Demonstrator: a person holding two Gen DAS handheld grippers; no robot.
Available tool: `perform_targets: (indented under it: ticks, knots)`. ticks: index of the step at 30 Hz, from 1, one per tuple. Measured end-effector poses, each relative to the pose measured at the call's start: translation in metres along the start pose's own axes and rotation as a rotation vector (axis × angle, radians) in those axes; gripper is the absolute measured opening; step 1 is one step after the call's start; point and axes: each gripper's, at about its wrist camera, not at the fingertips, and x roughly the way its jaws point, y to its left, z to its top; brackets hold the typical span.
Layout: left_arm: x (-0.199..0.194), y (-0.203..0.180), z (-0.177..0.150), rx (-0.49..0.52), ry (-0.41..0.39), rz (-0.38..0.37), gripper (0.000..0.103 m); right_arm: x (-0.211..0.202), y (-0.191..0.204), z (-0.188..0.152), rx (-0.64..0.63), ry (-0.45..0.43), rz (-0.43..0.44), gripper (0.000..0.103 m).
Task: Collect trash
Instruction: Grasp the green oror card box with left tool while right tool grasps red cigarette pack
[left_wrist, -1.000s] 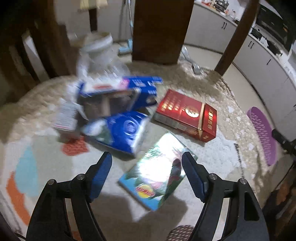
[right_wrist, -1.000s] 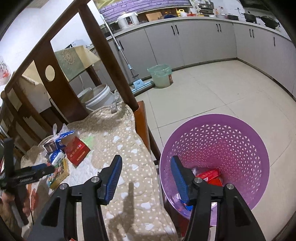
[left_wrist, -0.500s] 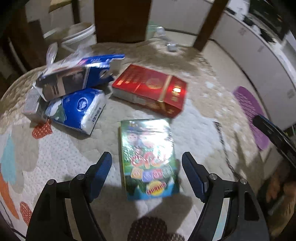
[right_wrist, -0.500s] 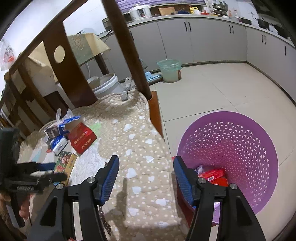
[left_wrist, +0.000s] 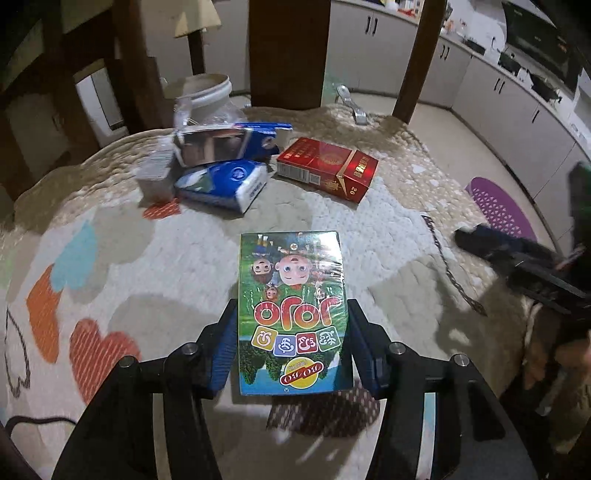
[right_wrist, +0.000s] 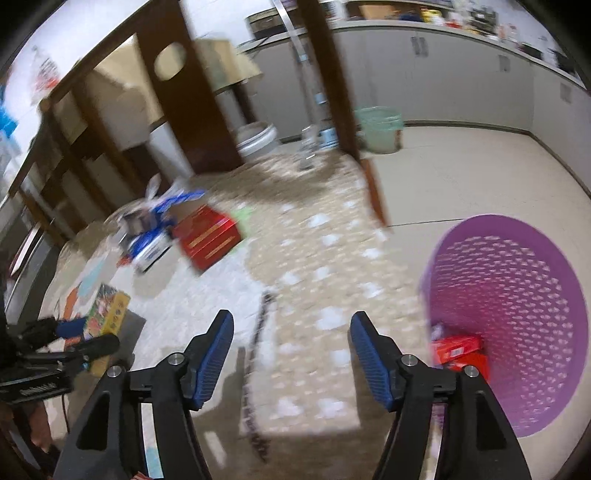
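Note:
A green cartoon box (left_wrist: 291, 310) lies flat on the quilted table cover (left_wrist: 110, 258). My left gripper (left_wrist: 291, 350) is open, its blue pads on either side of the box's near end. It also shows in the right wrist view (right_wrist: 107, 314). Behind lie a red box (left_wrist: 328, 168), a blue tissue pack (left_wrist: 225, 182) and a torn blue carton (left_wrist: 225, 142). My right gripper (right_wrist: 291, 354) is open and empty above the table's right part. The purple basket (right_wrist: 517, 295) stands on the floor to the right with red packs (right_wrist: 458, 349) inside.
Dark wooden chair backs (left_wrist: 288, 51) stand behind the table. A white bucket (left_wrist: 207, 92) and a green bin (right_wrist: 380, 129) are on the floor. A dark chain (left_wrist: 448, 266) lies on the cover at the right. Kitchen cabinets (right_wrist: 461, 74) line the far wall.
My left gripper has moved forward so the green box now sits between its pads. My right gripper has swung left from over the basket to over the table.

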Motion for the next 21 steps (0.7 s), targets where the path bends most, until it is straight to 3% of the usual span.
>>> perform_targets:
  ticks: [5, 11, 21]
  knots:
    - [-0.014, 0.011, -0.012, -0.003, -0.031, -0.026, 0.054, 0.015, 0.033, 0.003, -0.1, 0.064, 0.025, 0.074]
    - [-0.025, 0.027, -0.023, 0.008, -0.068, -0.023, 0.054, 0.048, 0.081, 0.05, -0.26, 0.135, -0.012, 0.082]
    - [-0.03, 0.061, -0.044, -0.05, -0.066, -0.058, 0.054, 0.126, 0.099, 0.094, -0.342, 0.286, -0.093, 0.084]
